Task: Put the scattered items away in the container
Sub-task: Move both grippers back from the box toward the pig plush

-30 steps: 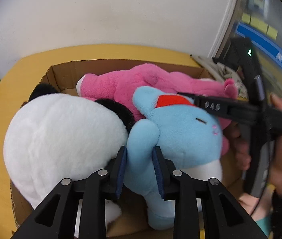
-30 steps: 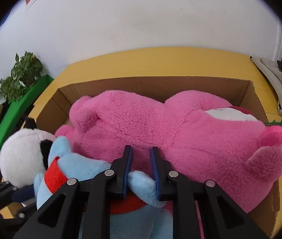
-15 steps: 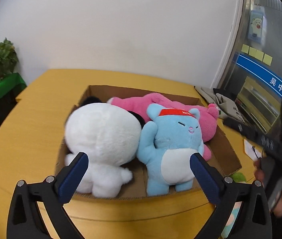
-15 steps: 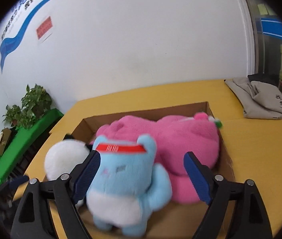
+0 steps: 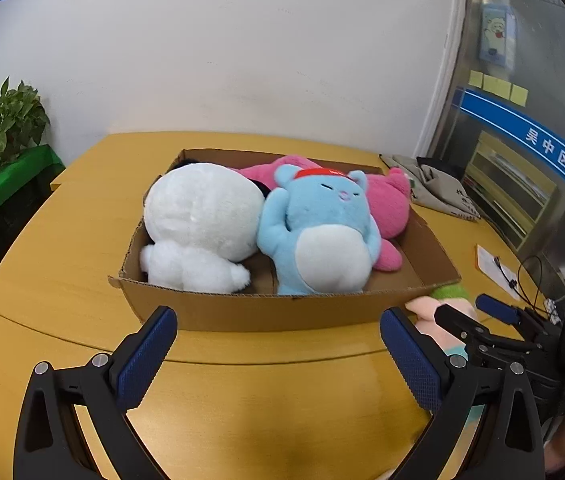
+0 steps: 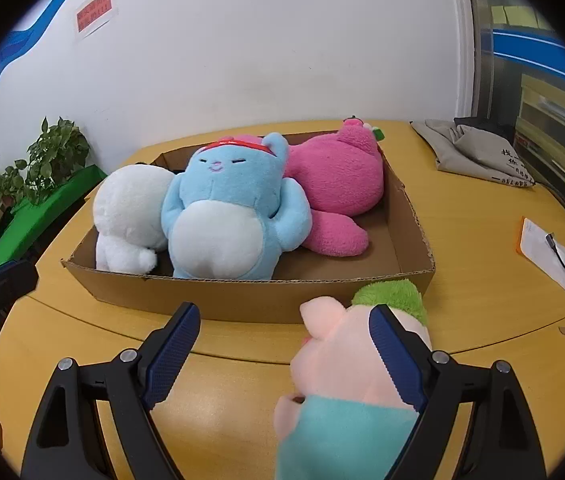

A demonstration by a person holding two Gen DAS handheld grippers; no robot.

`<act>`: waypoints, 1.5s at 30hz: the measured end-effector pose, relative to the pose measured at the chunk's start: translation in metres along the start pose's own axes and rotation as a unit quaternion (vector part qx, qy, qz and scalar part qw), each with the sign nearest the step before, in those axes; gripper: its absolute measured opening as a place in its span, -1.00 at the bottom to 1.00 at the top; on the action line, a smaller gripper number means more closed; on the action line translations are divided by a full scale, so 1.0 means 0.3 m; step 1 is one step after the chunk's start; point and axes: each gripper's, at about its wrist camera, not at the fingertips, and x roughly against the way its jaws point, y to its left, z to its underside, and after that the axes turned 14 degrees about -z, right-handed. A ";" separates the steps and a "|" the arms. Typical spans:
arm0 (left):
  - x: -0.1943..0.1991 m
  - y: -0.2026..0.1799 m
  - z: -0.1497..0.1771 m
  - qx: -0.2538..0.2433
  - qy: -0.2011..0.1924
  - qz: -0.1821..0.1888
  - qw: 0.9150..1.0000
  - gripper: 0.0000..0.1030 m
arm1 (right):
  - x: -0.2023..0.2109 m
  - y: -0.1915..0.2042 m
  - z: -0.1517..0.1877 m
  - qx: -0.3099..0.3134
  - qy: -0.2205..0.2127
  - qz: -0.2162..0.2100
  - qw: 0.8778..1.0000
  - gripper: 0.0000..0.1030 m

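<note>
Both the left gripper (image 5: 278, 342) and the right gripper (image 6: 284, 338) stand wide open and empty above the yellow wooden table (image 5: 242, 408), their jaws having just spread apart. Beyond the jaws, the shallow brown cardboard box (image 5: 282, 310) holds a white plush toy (image 5: 198, 216), a blue plush bear with a red headband (image 5: 318, 232) and a pink plush toy (image 6: 338, 176). A pale pink plush doll with green hair (image 6: 346, 360) lies outside the box, against the right gripper's right jaw.

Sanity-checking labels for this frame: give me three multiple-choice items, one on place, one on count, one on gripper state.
1. Where is the pale pink plush?
A. in the cardboard box
B. on the table outside the box
C. on the green shelf

2. How many plush toys lie in the cardboard box?
A. two
B. three
C. five

3. How is the left gripper?
A. open, empty
B. shut on the blue plush
C. shut, empty

Key: 1 B, it lies on the table before the box's near wall. 2 B, white plush, blue plush, pink plush. 3 A, jaws wide apart, nothing between.
</note>
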 end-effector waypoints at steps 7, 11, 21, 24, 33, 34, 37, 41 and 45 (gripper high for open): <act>0.035 -0.007 0.023 -0.004 -0.003 0.001 1.000 1.00 | 0.029 0.053 0.012 0.016 -0.001 -0.005 1.000 0.68; 0.050 0.012 0.026 0.000 -0.009 -0.006 1.000 1.00 | 0.051 0.064 0.007 0.020 -0.007 0.010 1.000 0.68; 0.032 -0.003 0.031 -0.007 -0.003 -0.009 1.000 1.00 | 0.070 0.066 0.008 0.032 -0.009 0.031 0.999 0.68; 0.031 -0.015 0.031 -0.010 -0.004 -0.009 1.000 1.00 | 0.078 0.062 0.006 0.033 -0.014 0.036 0.999 0.68; 0.035 -0.047 0.037 -0.022 -0.006 -0.006 1.000 1.00 | 0.080 0.053 0.009 0.031 -0.013 0.035 0.999 0.68; 0.035 -0.050 0.038 -0.023 -0.006 -0.006 1.000 1.00 | 0.079 0.051 0.010 0.030 -0.012 0.034 0.999 0.68; 0.030 -0.058 0.040 -0.023 -0.003 -0.006 1.000 1.00 | 0.076 0.045 0.014 0.026 -0.011 0.034 0.999 0.68; 0.026 -0.069 0.041 -0.025 -0.003 -0.006 1.000 1.00 | 0.077 0.036 0.014 0.024 -0.010 0.032 0.999 0.68; 0.010 -0.081 0.044 -0.025 0.007 -0.002 1.000 1.00 | 0.077 0.023 0.018 0.021 -0.010 0.031 0.999 0.68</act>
